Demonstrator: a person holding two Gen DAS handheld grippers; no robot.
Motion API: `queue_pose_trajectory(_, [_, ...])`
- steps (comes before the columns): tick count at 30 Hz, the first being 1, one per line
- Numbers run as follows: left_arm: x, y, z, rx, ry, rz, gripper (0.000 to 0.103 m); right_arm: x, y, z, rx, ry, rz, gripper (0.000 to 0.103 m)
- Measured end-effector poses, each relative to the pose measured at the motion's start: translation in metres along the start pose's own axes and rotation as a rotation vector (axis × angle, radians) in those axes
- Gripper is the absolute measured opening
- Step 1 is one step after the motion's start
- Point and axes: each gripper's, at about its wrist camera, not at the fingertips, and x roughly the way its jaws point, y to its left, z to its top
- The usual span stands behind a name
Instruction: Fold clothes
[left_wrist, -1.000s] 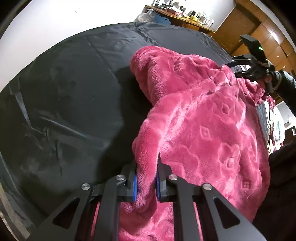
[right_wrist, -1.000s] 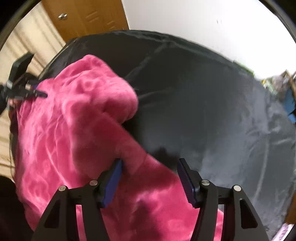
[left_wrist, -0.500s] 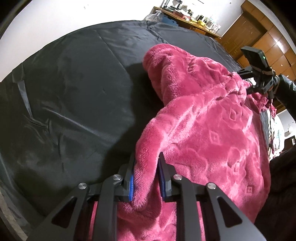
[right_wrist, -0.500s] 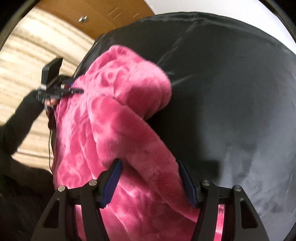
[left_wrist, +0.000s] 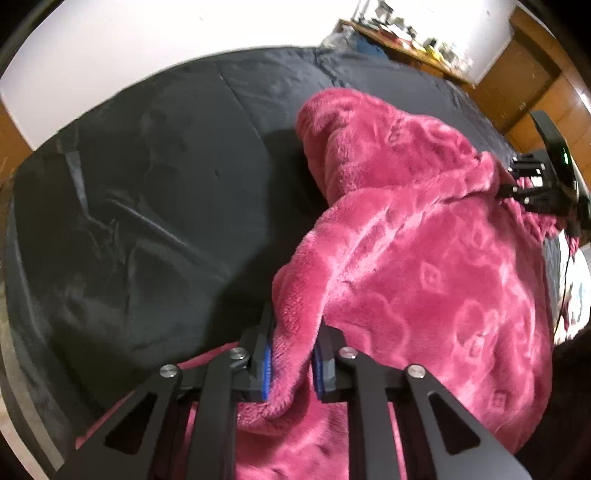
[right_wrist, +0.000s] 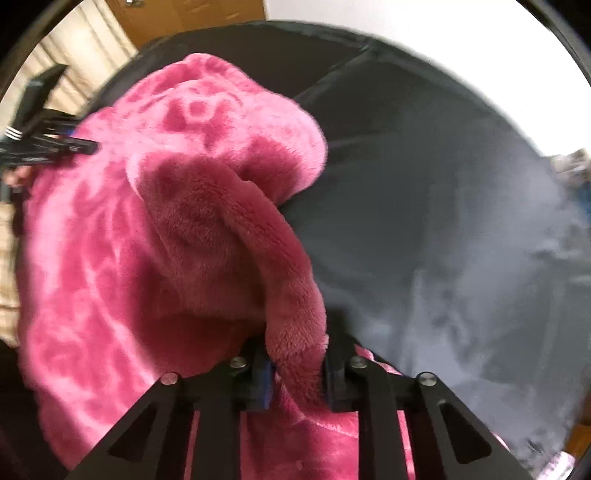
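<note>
A pink fleece garment with an embossed pattern lies bunched on a black bed cover. In the left wrist view, my left gripper has its jaws closing on the garment's near edge, and the blue pads press the fleece. At the far right of that view my right gripper holds another part of the garment. In the right wrist view, my right gripper is closing on a rolled fold of the fleece, pinched between its pads. My left gripper shows at the left edge of that view.
The black cover spreads wide beyond the garment. A white wall stands behind the bed. A cluttered wooden desk and wooden cabinets stand at the back right. A beige curtain and wooden door appear behind.
The right gripper's jaws stood wide around the fleece and now pinch a rolled fold of it. The left gripper keeps its hold on the edge, and both views have shifted a little.
</note>
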Motion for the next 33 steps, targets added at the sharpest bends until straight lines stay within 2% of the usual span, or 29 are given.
queue_pose_trajectory(6, [-0.053, -0.033, -0.022, -0.113, -0.159, 0.081, 0.015, -0.049, 0.02, -0.031, -0.038, -0.211, -0.352, 0.016])
queue_pose_trajectory(9, [-0.083, -0.069, -0.031, -0.148, -0.245, 0.131, 0.014, -0.08, 0.03, -0.042, 0.018, -0.331, -0.451, 0.015])
queue_pose_trajectory(12, [-0.123, -0.116, -0.038, -0.169, -0.363, 0.181, 0.014, -0.112, 0.047, -0.052, 0.101, -0.445, -0.512, 0.015])
queue_pose_trajectory(16, [-0.186, -0.162, -0.053, -0.198, -0.536, 0.208, 0.014, -0.172, 0.047, -0.088, 0.17, -0.588, -0.58, 0.015])
queue_pose_trajectory(23, [-0.311, -0.231, -0.106, -0.224, -0.853, 0.243, 0.014, -0.283, 0.079, -0.155, 0.199, -0.823, -0.659, 0.015])
queue_pose_trajectory(33, [-0.438, -0.352, -0.184, -0.118, -1.24, 0.303, 0.014, -0.437, 0.123, -0.242, 0.209, -1.186, -0.805, 0.015])
